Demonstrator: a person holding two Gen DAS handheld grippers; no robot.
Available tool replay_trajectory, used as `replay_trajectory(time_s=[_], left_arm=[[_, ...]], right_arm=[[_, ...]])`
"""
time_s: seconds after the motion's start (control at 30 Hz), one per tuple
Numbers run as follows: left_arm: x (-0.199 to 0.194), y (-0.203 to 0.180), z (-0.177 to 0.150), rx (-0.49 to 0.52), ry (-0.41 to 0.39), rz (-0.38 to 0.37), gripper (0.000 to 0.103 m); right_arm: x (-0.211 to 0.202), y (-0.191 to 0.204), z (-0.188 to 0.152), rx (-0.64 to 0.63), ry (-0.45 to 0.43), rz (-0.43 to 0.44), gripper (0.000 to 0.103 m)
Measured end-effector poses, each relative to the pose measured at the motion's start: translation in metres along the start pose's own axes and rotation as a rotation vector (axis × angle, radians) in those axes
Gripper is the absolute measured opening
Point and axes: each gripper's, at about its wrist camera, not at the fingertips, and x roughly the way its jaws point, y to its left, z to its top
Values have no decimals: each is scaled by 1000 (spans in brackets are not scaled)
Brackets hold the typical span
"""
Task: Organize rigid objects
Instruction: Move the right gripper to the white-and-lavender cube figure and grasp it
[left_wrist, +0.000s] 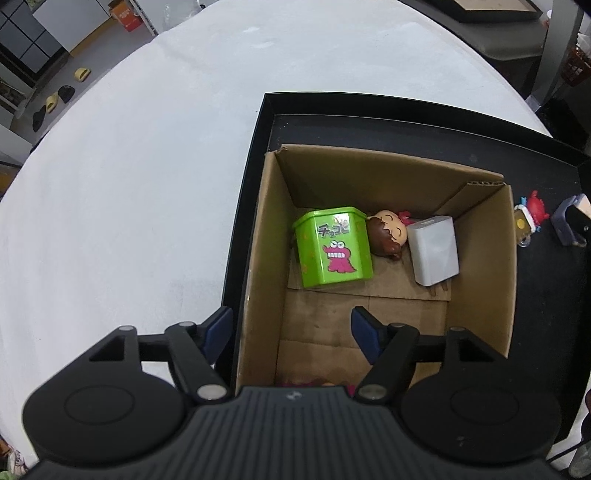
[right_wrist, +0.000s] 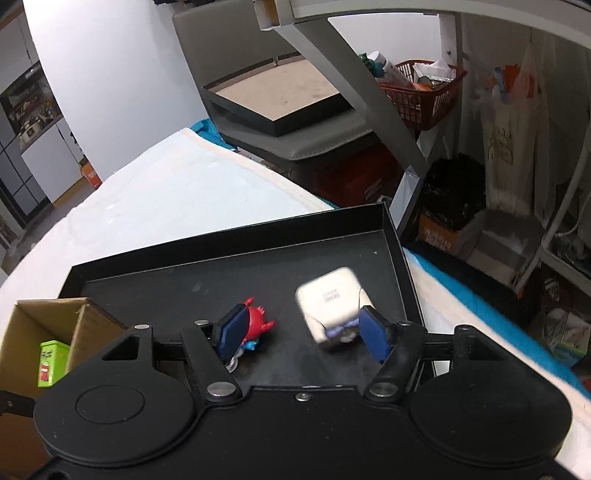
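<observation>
A white-covered table (left_wrist: 147, 184) carries a shallow black tray (left_wrist: 258, 147), and inside the tray stands an open cardboard box (left_wrist: 480, 288). The left wrist view looks steeply down into that box: a green hexagonal tin (left_wrist: 334, 247) with a pink cartoon creature on its side stands upright near the far left corner, a small brown-haired figurine (left_wrist: 388, 236) lies just beside it, touching the tin's right edge, and a white power adapter (left_wrist: 434, 251) lies near the right wall, next to the figurine. The left gripper (left_wrist: 291, 332) hangs over the box's near left wall with its blue pads spread apart, one outside the cardboard and one inside, and nothing between them. On the bare tray floor to the right of the box sit a red crab toy (left_wrist: 533, 212) and a white cube charger (right_wrist: 328, 301), the two a little apart from each other. In the right wrist view, the right gripper (right_wrist: 303, 332) is angled down over the tray, its jaws released; the crab toy lies just behind the left pad and the cube charger, blurred, sits against the inner side of the right pad, though contact cannot be confirmed. A red basket (right_wrist: 424, 96) of clutter stands in the background beyond the table.
</observation>
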Motion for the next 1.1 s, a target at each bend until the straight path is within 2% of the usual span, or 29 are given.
replay_trajectory(time_s=[0.13, 0.2, 0.23, 0.27, 0.3, 0.4, 0.5, 0.63, 0.87, 1.0, 1.03, 1.1], left_arm=[[0, -2, 1, -2, 0, 0, 69], [-1, -3, 0, 5, -3, 0, 69], [-2, -4, -1, 6, -3, 0, 69], [-3, -4, -2, 4, -1, 1, 70], [-4, -3, -3, 0, 3, -2, 70], [-8, -1, -3, -8, -6, -18, 70], [-11, 1, -6, -25, -14, -24, 70], [-16, 4, -11, -35, -28, -44, 70], [-21, 12, -19, -43, -42, -66, 70], [-23, 21, -20, -45, -53, -61, 70], [-24, 23, -20, -47, -55, -59, 70], [-24, 27, -20, -47, -59, -56, 70]], right_arm=[[7, -3, 2, 4, -16, -26, 65], [6, -5, 1, 5, -32, -34, 48], [5, -6, 1, -4, -39, -23, 36], [2, -8, 1, 5, -57, -17, 15], [-1, -10, 1, 11, -72, -12, 0], [-5, -12, -2, -14, -50, -52, 0], [-12, -13, -5, -2, -40, -17, 0], [-27, -6, -11, -25, -53, -18, 0], [-59, 12, -10, -88, -125, 18, 0], [-54, 21, -9, -125, -107, 28, 0], [-52, 23, -8, -124, -104, 27, 2], [-49, 25, -5, -119, -105, 13, 14]])
